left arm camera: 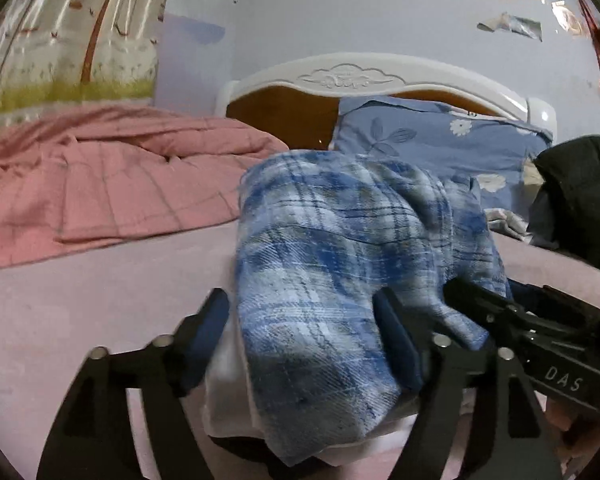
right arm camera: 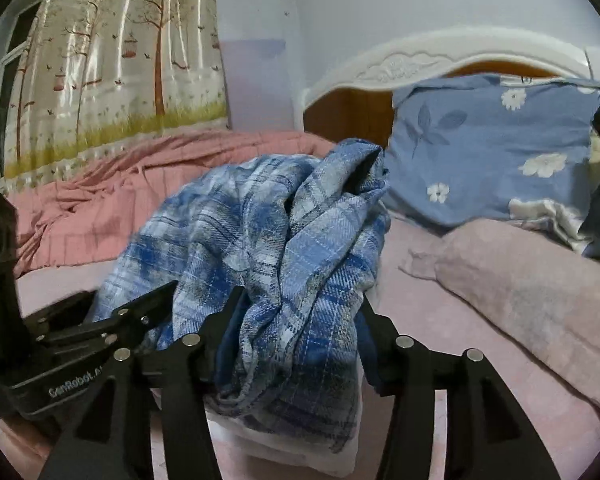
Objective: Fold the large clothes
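A blue plaid shirt [left arm camera: 324, 264] lies bunched in a thick bundle on the pink bed sheet [left arm camera: 80, 320], on top of a white cloth [left arm camera: 224, 400]. My left gripper [left arm camera: 302, 300] stands open around the bundle's near end, and its left finger [left arm camera: 208, 332] is clear of the fabric. In the right wrist view the plaid shirt [right arm camera: 284, 248] fills the space between the fingers of my right gripper [right arm camera: 302, 300], which is open with the cloth brushing both sides. The white cloth [right arm camera: 300, 452] shows under it. Each gripper appears beside the other: right gripper [left arm camera: 500, 320], left gripper [right arm camera: 120, 320].
A rumpled pink quilt [left arm camera: 100, 184] covers the bed's far left. A blue floral pillow [right arm camera: 492, 144] leans on the white headboard [left arm camera: 348, 76]. A dark garment [left arm camera: 580, 200] sits at the right, and a pale pink rolled blanket [right arm camera: 532, 300] lies along the right side. A tree-print curtain [right arm camera: 112, 80] hangs behind.
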### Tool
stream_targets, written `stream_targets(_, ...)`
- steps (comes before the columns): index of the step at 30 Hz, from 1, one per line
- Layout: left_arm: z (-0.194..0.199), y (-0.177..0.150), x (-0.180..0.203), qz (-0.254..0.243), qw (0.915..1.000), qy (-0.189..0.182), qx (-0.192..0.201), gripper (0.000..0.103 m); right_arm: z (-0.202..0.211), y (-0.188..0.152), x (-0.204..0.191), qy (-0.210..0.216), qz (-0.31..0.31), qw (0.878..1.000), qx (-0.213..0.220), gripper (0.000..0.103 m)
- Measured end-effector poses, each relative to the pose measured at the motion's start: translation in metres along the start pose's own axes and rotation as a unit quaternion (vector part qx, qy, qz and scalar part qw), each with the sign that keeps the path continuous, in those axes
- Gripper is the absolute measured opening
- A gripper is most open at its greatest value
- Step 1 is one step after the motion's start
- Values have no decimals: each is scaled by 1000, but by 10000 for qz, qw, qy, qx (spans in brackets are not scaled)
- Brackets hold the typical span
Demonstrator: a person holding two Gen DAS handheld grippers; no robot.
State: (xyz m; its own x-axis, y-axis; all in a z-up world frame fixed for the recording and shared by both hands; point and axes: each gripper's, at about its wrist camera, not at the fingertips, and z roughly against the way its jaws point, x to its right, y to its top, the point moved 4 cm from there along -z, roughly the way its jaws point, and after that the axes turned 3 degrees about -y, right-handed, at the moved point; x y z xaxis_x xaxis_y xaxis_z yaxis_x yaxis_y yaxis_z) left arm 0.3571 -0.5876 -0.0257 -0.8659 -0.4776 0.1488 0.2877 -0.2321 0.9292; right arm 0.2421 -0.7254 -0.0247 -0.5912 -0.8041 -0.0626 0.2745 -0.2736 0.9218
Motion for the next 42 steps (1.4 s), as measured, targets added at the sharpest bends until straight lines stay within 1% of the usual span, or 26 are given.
stream_targets(1, 4, 0, 3, -40, 10000, 53, 68, 83, 2, -1, 4, -9, -82, 9999, 61, 58)
stream_targets(2, 10, 1, 4, -85, 9997, 173, 163, 91, 7, 0, 6, -35, -125, 9998, 149, 60)
stream_targets(3, 16, 1, 4, -123, 9991, 324, 250, 94, 11, 2, 6, -112, -150, 9995, 270, 69)
stream_targets(4, 24, 2, 2, -111, 9985, 424, 341, 97, 17, 1, 9, -270, -155, 9987, 409, 81)
stream_targets(5, 34, 3, 1, -72, 9982, 420, 416, 97, 20, 5, 10, -399, -151, 9978, 502, 87)
stream_targets(6, 48, 5, 0, -101, 9978, 420, 499, 97, 28, 6, 12, -525, -129, 9965, 633, 89)
stream_targets(7, 58, 7, 0, -206, 9967, 500, 598, 97, 37, 9, 8, -543, -91, 9961, 690, 89)
stream_targets(9, 92, 12, 4, -485, 9924, 723, 867, 99, 58, 13, 7, -526, -26, 9951, 838, 89)
stream_targets(11, 124, 18, -1, -497, 9898, 841, 1033, 103, 86, 19, 6, -502, -99, 9926, 1104, 94)
stream_targets(12, 146, 19, -3, -475, 9882, 913, 1131, 103, 99, 23, 3, -455, -159, 9913, 1223, 103)
stream_targets(13, 163, 19, -5, -489, 9868, 961, 1205, 103, 110, 24, 0, -409, -199, 9905, 1298, 103)
stream_targets(14, 181, 17, -3, -630, 9854, 913, 1288, 103, 119, 26, -5, -365, -195, 9904, 1323, 103)
stream_targets(16, 210, 11, 0, -969, 9772, 1242, 1423, 103, 134, 26, -15, -246, -164, 9909, 1311, 103)
stream_targets(17, 223, 6, -1, -984, 9744, 1372, 1481, 103, 141, 23, -23, -168, -162, 9913, 1298, 103)
stream_targets(20, 250, -7, -19, -714, 9698, 1735, 1557, 103, 154, 12, -39, -134, -129, 9917, 1276, 103)
stream_targets(22, 258, -19, -30, -633, 9648, 1983, 1606, 103, 157, 1, -55, -23, 30, 9921, 1255, 103)
stream_targets(24, 255, -33, -43, -610, 9582, 2306, 1577, 103, 155, -11, -71, 94, 134, 9928, 1188, 103)
stream_targets(25, 252, -40, -50, -523, 9554, 2449, 1565, 103, 151, -16, -75, 164, 119, 9932, 1150, 103)
stream_targets(27, 241, -58, -70, -153, 9471, 2863, 1443, 103, 143, -29, -86, 311, 55, 9944, 1012, 103)
stream_targets(28, 237, -61, -77, -60, 9476, 2914, 1310, 103, 138, -35, -95, 293, 206, 9952, 912, 103)
stream_targets(29, 231, -59, -81, 22, 9513, 2843, 1190, 103, 137, -37, -101, 221, 346, 9953, 874, 103)
stream_targets(30, 231, -59, -85, 101, 9526, 2805, 1178, 103, 136, -40, -103, 187, 412, 9950, 889, 103)
stream_targets(33, 238, -60, -88, 217, 9522, 2739, 1336, 103, 140, -44, -106, 83, 488, 9939, 982, 103)
stream_targets(37, 241, -60, -77, 56, 9560, 2548, 1455, 103, 136, -46, -108, 66, 524, 9944, 912, 103)
stream_targets(39, 239, -61, -72, -66, 9569, 2517, 1446, 103, 137, -45, -109, 53, 539, 9942, 930, 103)
stream_targets(42, 241, -60, -69, -88, 9572, 2504, 1446, 103, 136, -45, -110, 33, 624, 9931, 993, 103)
